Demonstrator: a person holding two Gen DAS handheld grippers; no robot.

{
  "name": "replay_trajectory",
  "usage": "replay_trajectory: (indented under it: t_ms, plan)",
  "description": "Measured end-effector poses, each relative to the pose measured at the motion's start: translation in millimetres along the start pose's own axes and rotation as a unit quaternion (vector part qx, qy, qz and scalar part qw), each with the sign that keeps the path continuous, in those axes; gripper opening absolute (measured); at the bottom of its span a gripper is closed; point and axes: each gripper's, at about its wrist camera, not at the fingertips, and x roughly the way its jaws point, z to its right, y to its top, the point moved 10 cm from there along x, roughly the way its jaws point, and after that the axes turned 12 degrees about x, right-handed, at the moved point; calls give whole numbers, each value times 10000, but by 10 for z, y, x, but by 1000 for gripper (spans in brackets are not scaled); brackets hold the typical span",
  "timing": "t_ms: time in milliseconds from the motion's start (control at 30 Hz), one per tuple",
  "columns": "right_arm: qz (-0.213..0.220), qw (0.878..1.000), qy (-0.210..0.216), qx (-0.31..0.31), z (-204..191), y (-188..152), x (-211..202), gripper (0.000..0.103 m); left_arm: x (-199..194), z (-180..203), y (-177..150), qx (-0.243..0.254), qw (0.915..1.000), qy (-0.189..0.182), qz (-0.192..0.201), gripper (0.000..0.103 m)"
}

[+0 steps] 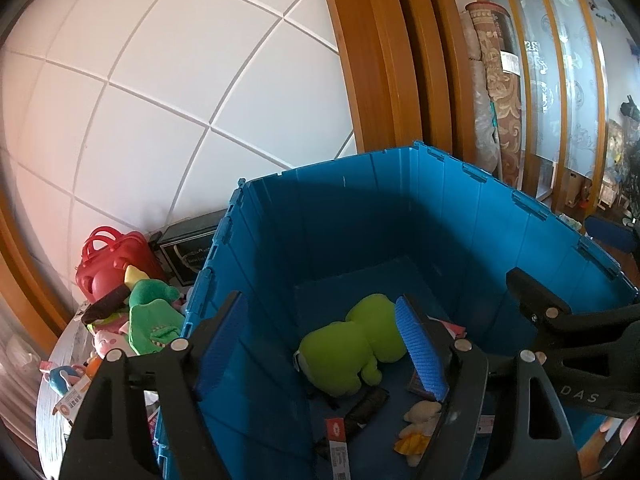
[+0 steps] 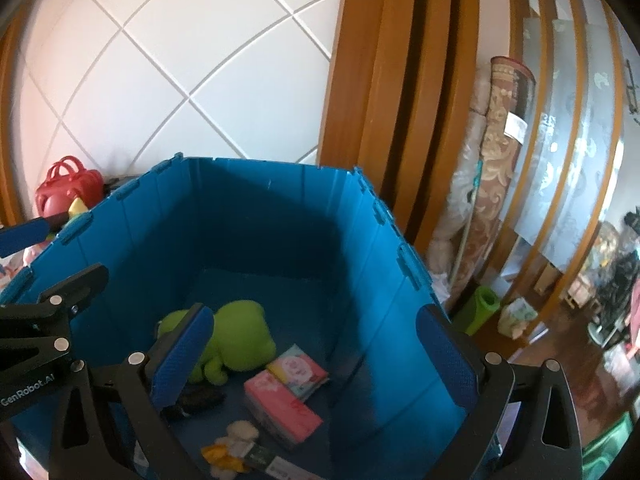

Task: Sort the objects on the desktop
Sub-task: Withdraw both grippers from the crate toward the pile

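A blue plastic crate point(image 1: 360, 216) point(image 2: 248, 200) stands in front of both grippers. In it lie a green frog plush point(image 1: 352, 344) point(image 2: 236, 336), two pink tissue packs point(image 2: 284, 400), a small cream doll point(image 1: 420, 420) point(image 2: 236, 436) and a dark item point(image 1: 366, 404). My left gripper point(image 1: 320, 352) is open and empty over the crate's left wall. My right gripper point(image 2: 312, 360) is open and empty above the crate's inside; it also shows at the right in the left wrist view point(image 1: 560, 320).
Left of the crate a pile of toys lies on a table point(image 1: 52, 420): a red toy bag point(image 1: 112, 264) point(image 2: 66, 188), a green plush point(image 1: 152, 320), pink and small tagged items. A tiled wall and a wooden door frame point(image 1: 380, 60) stand behind. Rolled carpets point(image 2: 492, 168) lean at the right.
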Motion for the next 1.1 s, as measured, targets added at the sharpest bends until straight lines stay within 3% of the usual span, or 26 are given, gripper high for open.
replay_trajectory:
  t_ms: [167, 267, 433, 600, 700, 733, 900, 1100]
  plan:
    - [60, 9999, -58, 105, 23, 9, -14, 103, -30, -2, 14, 24, 10000, 42, 72, 79]
    - [-337, 9991, 152, 206, 18, -88, 89, 103, -35, -7, 13, 4, 10000, 11, 95, 80]
    - [-301, 9985, 334, 302, 14, -68, 77, 103, -89, -50, 20, -141, 9996, -67, 237, 83]
    - [-346, 9969, 576, 404, -80, -117, 37, 103, -381, -180, -8, -453, 9974, -218, 513, 83]
    - [-166, 9963, 737, 402, -210, -84, -133, 103, -661, -395, -48, -644, 9949, -73, 769, 86]
    - [-88, 9959, 805, 409, -268, -60, -203, 103, -750, -512, -93, -739, 9940, 37, 810, 90]
    - [287, 9896, 1328, 476, -742, 63, -614, 103, -1026, -1075, -444, -1306, 9877, 242, 824, 91]
    - [419, 9775, 2048, 268, -1604, -26, -1024, 103, -1101, -1770, -1136, -1453, 9857, 791, 319, 91]
